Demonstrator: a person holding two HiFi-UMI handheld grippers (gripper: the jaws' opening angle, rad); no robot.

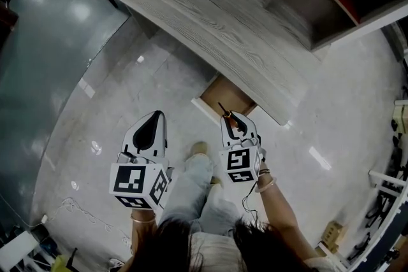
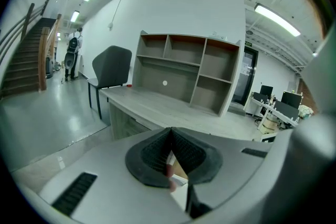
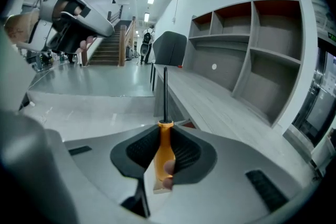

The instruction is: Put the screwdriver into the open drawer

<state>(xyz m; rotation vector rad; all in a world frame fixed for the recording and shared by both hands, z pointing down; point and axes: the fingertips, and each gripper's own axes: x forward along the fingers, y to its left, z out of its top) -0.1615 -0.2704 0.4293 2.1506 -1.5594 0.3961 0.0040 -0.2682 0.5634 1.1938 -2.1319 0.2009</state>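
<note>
Two grippers hang over the pale floor in front of the desk (image 1: 210,16), and only one of them matters for the coming move. The right gripper (image 1: 232,119) is clamped on the orange handle of the screwdriver (image 3: 165,148), its pads pressed against the handle from both sides. The left gripper (image 1: 155,118) has its jaws together with nothing between them, and it sits off to the left side.

The screwdriver's long axis runs in line with the right gripper's own axis. The handle is buried between the jaws and the dark shaft sticks straight out ahead, tip leading. In the head view that tip points up and slightly left, right at the drawer (image 1: 223,92), which stands pulled out from under the desk's near edge. So the drawer lies directly ahead of and below the right gripper, almost along the line of the shaft. The right gripper is clearly the nearer one.

The move looks like a forward and downward carry. The tool is long and the desk edge overhangs the back of the drawer. The shaft will likely need to be tipped down and laid along the drawer's bare bottom before the jaws let go, or the tip may knock the desk.
</note>
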